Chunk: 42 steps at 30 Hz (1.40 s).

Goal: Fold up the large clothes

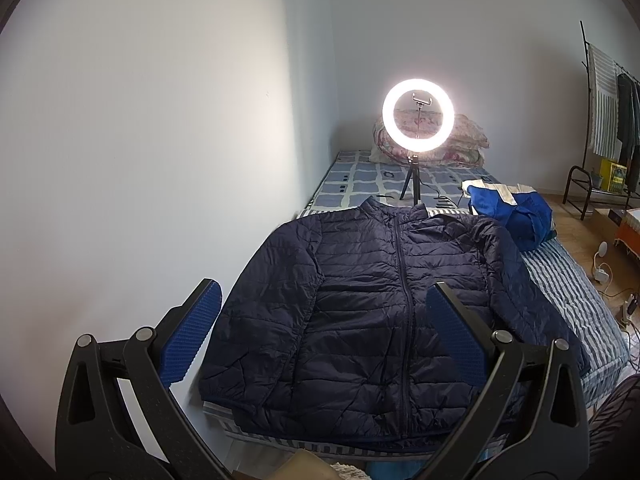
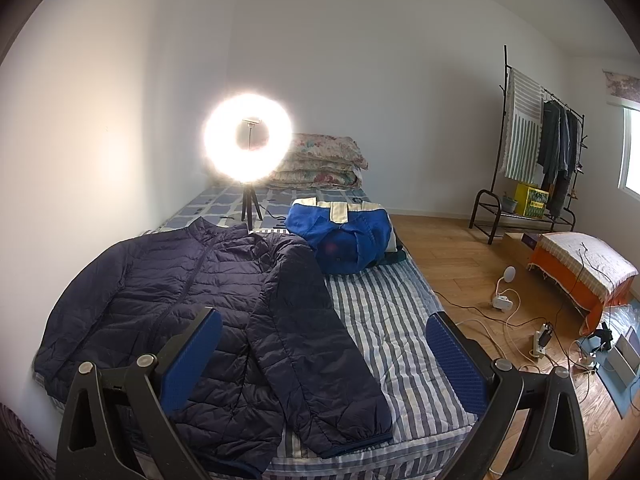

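Note:
A dark navy quilted puffer jacket (image 1: 360, 312) lies flat and zipped, front up, on the striped bed (image 1: 568, 292), collar toward the far end. Both sleeves lie along its sides. My left gripper (image 1: 324, 296) is open and empty, held above the jacket's lower half. In the right wrist view the jacket (image 2: 168, 304) is at the left, with its right sleeve (image 2: 312, 352) stretched toward the near bed edge. My right gripper (image 2: 324, 320) is open and empty above that sleeve and the striped bed (image 2: 400, 320).
A lit ring light on a small tripod (image 1: 418, 120) (image 2: 248, 140) stands on the bed beyond the collar. A blue garment pile (image 2: 344, 236) (image 1: 516, 212) lies beside it, folded quilts (image 2: 320, 160) behind. A white wall runs along the left. Cables, a clothes rack (image 2: 532, 152) and an orange-covered stool (image 2: 584, 268) are on the wooden floor at right.

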Available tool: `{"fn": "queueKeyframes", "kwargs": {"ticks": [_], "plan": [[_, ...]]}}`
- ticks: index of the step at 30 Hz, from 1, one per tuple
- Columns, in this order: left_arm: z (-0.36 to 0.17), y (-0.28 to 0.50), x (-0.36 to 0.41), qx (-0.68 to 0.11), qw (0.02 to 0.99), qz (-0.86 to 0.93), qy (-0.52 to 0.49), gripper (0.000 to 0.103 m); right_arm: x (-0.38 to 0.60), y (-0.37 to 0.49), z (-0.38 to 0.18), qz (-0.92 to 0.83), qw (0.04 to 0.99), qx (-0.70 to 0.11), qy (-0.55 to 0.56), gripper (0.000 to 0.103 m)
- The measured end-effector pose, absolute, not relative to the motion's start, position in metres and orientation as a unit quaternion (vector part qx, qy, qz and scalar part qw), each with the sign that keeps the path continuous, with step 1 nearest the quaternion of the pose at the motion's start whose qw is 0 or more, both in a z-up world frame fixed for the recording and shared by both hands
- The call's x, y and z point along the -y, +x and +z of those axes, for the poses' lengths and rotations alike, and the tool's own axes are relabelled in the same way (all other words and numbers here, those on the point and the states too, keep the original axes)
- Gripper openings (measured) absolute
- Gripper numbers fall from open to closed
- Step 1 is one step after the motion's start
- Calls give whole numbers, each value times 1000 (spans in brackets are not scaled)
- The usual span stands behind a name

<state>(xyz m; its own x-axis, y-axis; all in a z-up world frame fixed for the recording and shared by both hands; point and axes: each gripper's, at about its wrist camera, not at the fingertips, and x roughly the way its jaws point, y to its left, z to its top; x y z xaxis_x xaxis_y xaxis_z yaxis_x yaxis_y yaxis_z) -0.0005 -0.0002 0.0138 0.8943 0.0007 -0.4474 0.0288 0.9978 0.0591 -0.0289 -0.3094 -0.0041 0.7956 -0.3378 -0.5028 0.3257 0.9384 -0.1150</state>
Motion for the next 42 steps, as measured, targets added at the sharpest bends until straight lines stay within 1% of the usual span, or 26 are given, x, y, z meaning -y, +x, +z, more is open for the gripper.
{"fn": "queueKeyframes", "kwargs": {"ticks": [29, 37, 42], "plan": [[7, 3, 2, -232, 972, -2, 34, 103, 303, -16, -17, -162, 947, -275, -15, 103], [-4, -3, -5, -231, 972, 18, 37, 103, 296, -4, -22, -130, 953, -275, -15, 103], [-4, -17, -15, -227, 972, 42, 31, 103, 275, 13, -22, -80, 960, -264, -41, 103]]}}
